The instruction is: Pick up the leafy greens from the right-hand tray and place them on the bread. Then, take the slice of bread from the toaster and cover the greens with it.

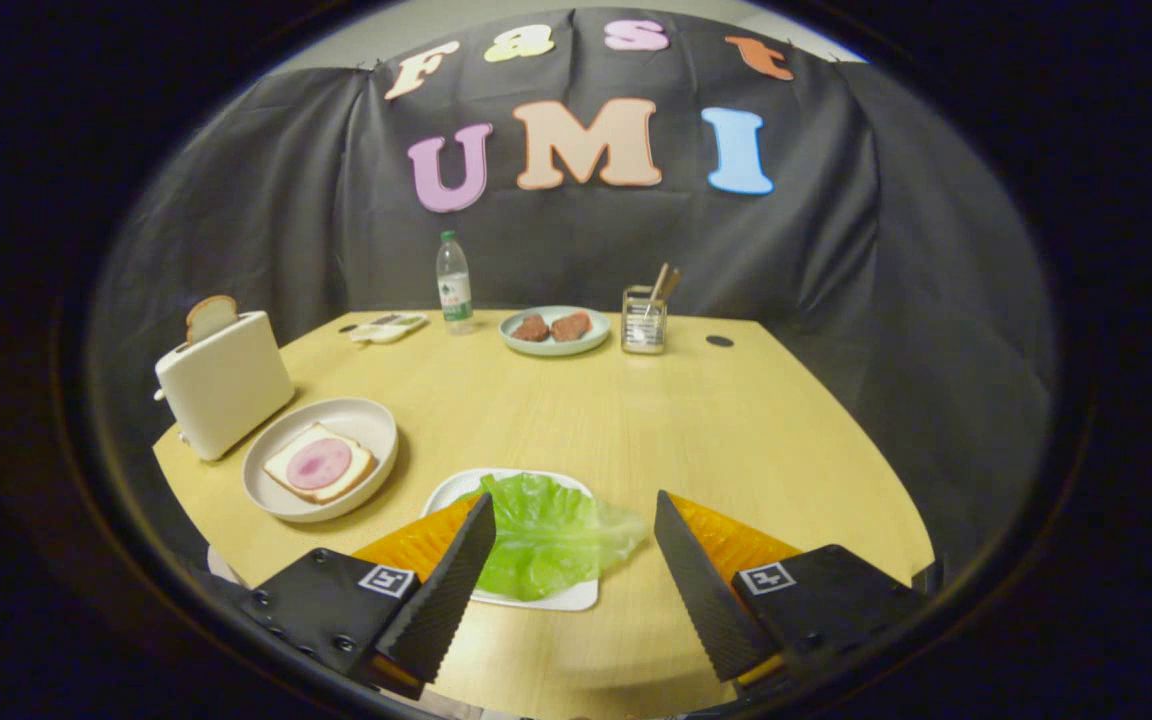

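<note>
1. The gripper [574, 515] hangs over the near edge of the pale wooden bench [716, 430]; its jaws stand wide apart and hold nothing.
2. Between the two black ribbed fingers [446, 590] lies the green lettuce leaf [546, 535], flat on a white square tray [536, 598] near that edge. The left finger covers part of the leaf; whether it touches it I cannot tell.
3. Beyond the left finger stands a round white plate [281, 490] carrying a slice of white bread [356, 470] with a pink round ham piece [318, 463] on top.
4. Just behind this plate, at the left edge, a white toaster [224, 385] stands with a brown-crusted bread slice [210, 316] sticking up from its slot.
5. Along the far edge stand a small white flat device [386, 326], a clear plastic bottle [453, 285], a pale green plate [554, 345] with two brown meat pieces [551, 327], and a glass holder with wooden sticks [644, 318].
</note>
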A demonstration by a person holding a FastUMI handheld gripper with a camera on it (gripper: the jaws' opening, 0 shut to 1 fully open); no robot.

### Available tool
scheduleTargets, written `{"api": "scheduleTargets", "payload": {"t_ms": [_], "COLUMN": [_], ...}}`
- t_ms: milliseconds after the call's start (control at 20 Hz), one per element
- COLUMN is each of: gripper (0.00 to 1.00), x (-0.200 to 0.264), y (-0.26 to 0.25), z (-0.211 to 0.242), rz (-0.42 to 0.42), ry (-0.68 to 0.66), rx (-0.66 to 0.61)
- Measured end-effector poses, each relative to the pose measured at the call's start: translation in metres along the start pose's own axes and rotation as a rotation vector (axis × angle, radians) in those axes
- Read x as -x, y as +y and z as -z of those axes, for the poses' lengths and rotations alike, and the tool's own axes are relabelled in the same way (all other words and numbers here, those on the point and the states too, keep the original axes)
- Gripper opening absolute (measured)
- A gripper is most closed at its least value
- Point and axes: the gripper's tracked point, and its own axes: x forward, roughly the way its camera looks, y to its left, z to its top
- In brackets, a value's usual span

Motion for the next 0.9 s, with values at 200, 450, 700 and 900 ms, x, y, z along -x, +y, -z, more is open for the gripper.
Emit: {"api": "scheduleTargets", "payload": {"t_ms": [200, 450, 700, 900], "gripper": [1.00, 1.00, 0.95, 0.67], "x": [-0.028, -0.050, -0.062, -0.065], "y": [-0.018, -0.030, -0.034, -0.026], "z": [0.019, 0.038, 0.042, 0.044], "rz": [0.032, 0.035, 0.026, -0.007], "ry": [0.109, 0.214, 0.230, 0.242], "rx": [-0.012, -0.092, -0.140, -0.149]}}
